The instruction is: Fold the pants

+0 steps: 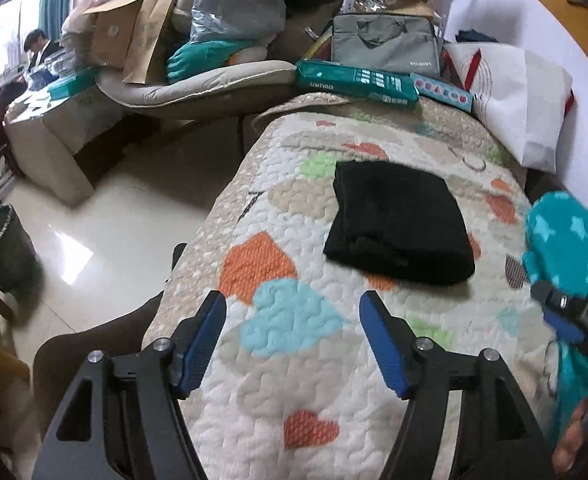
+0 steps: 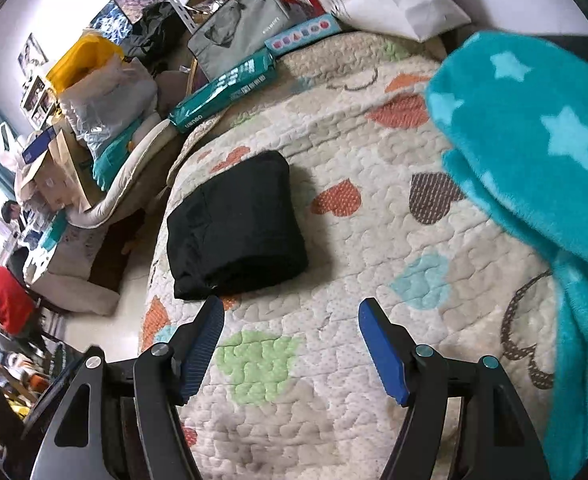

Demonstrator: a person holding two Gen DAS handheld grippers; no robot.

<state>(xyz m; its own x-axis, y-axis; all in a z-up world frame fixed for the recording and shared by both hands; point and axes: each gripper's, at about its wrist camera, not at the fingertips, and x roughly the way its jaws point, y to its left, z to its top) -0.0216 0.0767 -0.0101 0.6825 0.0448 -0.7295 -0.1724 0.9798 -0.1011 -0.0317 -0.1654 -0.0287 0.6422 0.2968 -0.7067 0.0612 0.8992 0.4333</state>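
The black pants (image 1: 400, 220) lie folded into a compact rectangle on the heart-patterned quilt (image 1: 294, 360). They also show in the right wrist view (image 2: 236, 226). My left gripper (image 1: 293, 304) is open and empty, held above the quilt a short way in front of the pants. My right gripper (image 2: 291, 308) is open and empty, just in front and to the right of the pants. Part of the right gripper (image 1: 574, 312) shows at the right edge of the left wrist view.
A teal star-patterned blanket (image 2: 534, 140) lies at the quilt's right side. Green boxes (image 1: 358, 84), a grey bag (image 1: 386, 48) and a white bag (image 1: 522, 100) sit at the far end. The quilt's left edge drops to a tiled floor (image 1: 94, 232). People sit far left.
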